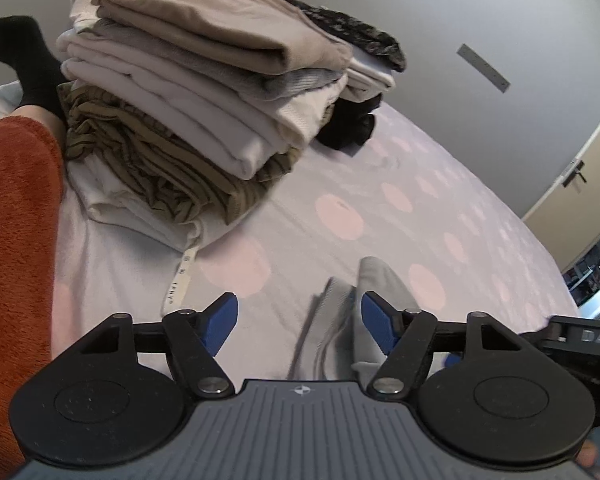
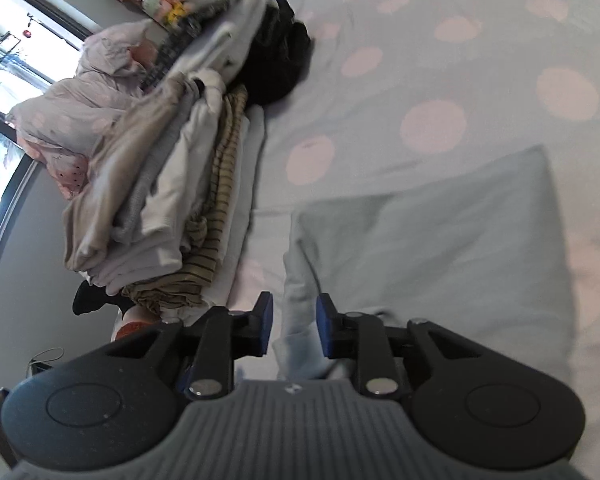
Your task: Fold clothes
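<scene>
A pale grey garment (image 2: 440, 248) lies folded flat on the dotted bedsheet (image 2: 432, 128). One bunched edge of it runs up between the fingers of my right gripper (image 2: 294, 312). The jaws there stand narrowly apart, and a gap shows beside the left pad. In the left wrist view the same grey garment (image 1: 376, 280) has its ribbed edge lying between the wide-apart fingers of my left gripper (image 1: 299, 304), close to the right blue pad (image 1: 376, 320). Nothing is pinched there.
A tall stack of folded clothes (image 1: 204, 92) stands to the left, with a smaller pile and a black garment (image 1: 352, 120) behind it. A person's leg in a black sock (image 1: 24, 64) and an orange fleece (image 1: 12, 220) are at far left. A door (image 1: 572, 184) is at right.
</scene>
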The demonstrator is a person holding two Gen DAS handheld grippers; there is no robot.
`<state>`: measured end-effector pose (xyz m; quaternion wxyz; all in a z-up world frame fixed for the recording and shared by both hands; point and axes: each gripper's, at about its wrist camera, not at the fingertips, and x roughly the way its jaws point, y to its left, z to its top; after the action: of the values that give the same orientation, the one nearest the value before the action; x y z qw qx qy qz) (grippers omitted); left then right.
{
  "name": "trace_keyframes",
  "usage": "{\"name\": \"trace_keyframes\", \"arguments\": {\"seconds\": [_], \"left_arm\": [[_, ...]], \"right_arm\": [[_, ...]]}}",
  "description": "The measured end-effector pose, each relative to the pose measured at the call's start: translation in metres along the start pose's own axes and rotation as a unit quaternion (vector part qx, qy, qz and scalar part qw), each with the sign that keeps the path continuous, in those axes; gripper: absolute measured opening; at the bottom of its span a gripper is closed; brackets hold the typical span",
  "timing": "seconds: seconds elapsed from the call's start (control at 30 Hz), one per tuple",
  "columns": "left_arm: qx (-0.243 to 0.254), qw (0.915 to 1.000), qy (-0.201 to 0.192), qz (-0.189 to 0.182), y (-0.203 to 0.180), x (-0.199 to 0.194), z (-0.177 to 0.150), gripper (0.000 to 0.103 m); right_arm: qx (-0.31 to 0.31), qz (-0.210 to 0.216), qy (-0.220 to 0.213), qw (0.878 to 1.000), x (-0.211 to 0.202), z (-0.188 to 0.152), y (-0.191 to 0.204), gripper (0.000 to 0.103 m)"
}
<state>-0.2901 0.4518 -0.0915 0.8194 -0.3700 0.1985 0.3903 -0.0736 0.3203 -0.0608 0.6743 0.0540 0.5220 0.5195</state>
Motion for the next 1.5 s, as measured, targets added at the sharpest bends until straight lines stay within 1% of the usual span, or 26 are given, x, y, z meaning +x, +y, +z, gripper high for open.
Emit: {"name": "trace_keyframes", "arguments": {"seconds": [0.07, 0.13, 0.17, 0.27, 0.33, 0.37, 0.4, 0.47, 0.53, 0.77, 0.83, 0.9, 0.93, 1.0, 1.1, 1.17, 1.2, 1.23, 1.3, 1.47, 1.5], "left_arm": [[0.013, 0.9998, -0.004, -0.012, -0.005, -0.004, -0.002, 0.077], [0.031, 0.9988, -0.018, -0.033, -0.012, -0.011, -0.005, 0.077], [0.039, 0.9979, -0.025, -0.046, -0.015, -0.015, -0.006, 0.077], [0.055, 0.9963, -0.027, -0.06, -0.026, -0.017, -0.008, 0.077], [0.065, 0.9951, -0.029, -0.069, -0.033, -0.019, -0.009, 0.077], [0.071, 0.9944, -0.03, -0.073, -0.036, -0.019, -0.01, 0.077], [0.072, 0.9947, -0.027, -0.069, -0.039, -0.02, -0.01, 0.077], [0.07, 0.995, -0.021, -0.068, -0.04, -0.023, -0.01, 0.076], [0.069, 0.9954, -0.016, -0.065, -0.042, -0.027, -0.011, 0.075], [0.067, 0.9968, -0.007, -0.044, -0.047, -0.034, -0.012, 0.075], [0.064, 0.9971, -0.003, -0.042, -0.047, -0.034, -0.012, 0.074], [0.067, 0.9968, -0.002, -0.043, -0.05, -0.035, -0.013, 0.073], [0.073, 0.9963, -0.002, -0.046, -0.053, -0.036, -0.014, 0.069], [0.089, 0.9944, -0.002, -0.056, -0.061, -0.037, -0.016, 0.064], [0.117, 0.9907, -0.004, -0.069, -0.074, -0.035, -0.022, 0.061], [0.139, 0.988, 0.003, -0.066, -0.081, -0.031, -0.027, 0.057], [0.15, 0.9869, 0.016, -0.057, -0.083, -0.027, -0.029, 0.05], [0.159, 0.9859, 0.034, -0.04, -0.084, -0.023, -0.032, 0.043], [0.17, 0.9834, 0.063, -0.012, -0.083, -0.015, -0.036, 0.042], [0.181, 0.9756, 0.117, 0.042, -0.069, -0.003, -0.046, 0.042], [0.181, 0.9741, 0.127, 0.048, -0.066, 0.0, -0.048, 0.043]], "right_arm": [[-0.006, -0.004, -0.014, 1.0, -0.015, -0.001, -0.006, 0.028], [-0.011, -0.016, -0.03, 0.999, -0.031, -0.002, -0.016, 0.028], [-0.014, -0.023, -0.039, 0.999, -0.038, -0.003, -0.021, 0.028], [-0.028, -0.056, -0.064, 0.996, -0.057, -0.006, -0.042, 0.028], [-0.038, -0.079, -0.062, 0.994, -0.06, -0.008, -0.053, 0.027], [-0.04, -0.083, -0.056, 0.994, -0.06, -0.01, -0.057, 0.026], [-0.039, -0.077, -0.048, 0.995, -0.058, -0.013, -0.061, 0.024], [-0.042, -0.06, -0.034, 0.997, -0.055, -0.019, -0.063, 0.024], [-0.06, -0.046, -0.019, 0.997, -0.049, -0.028, -0.057, 0.024], [-0.126, -0.016, 0.036, 0.991, -0.024, -0.061, -0.033, 0.024], [-0.131, -0.014, 0.039, 0.99, -0.025, -0.065, -0.032, 0.024], [-0.122, -0.007, 0.041, 0.992, -0.03, -0.066, -0.037, 0.023], [-0.117, -0.003, 0.042, 0.992, -0.033, -0.066, -0.039, 0.023], [-0.11, 0.002, 0.03, 0.993, -0.042, -0.065, -0.044, 0.023], [-0.099, 0.006, 0.003, 0.995, -0.058, -0.062, -0.052, 0.024], [-0.092, 0.002, -0.028, 0.995, -0.068, -0.058, -0.058, 0.024], [-0.09, -0.005, -0.039, 0.995, -0.07, -0.055, -0.06, 0.023], [-0.091, -0.013, -0.047, 0.995, -0.072, -0.053, -0.063, 0.023], [-0.094, -0.03, -0.048, 0.994, -0.071, -0.051, -0.067, 0.023], [-0.092, -0.06, -0.032, 0.993, -0.066, -0.054, -0.081, 0.022], [-0.089, -0.064, -0.028, 0.994, -0.065, -0.056, -0.085, 0.02]]}}
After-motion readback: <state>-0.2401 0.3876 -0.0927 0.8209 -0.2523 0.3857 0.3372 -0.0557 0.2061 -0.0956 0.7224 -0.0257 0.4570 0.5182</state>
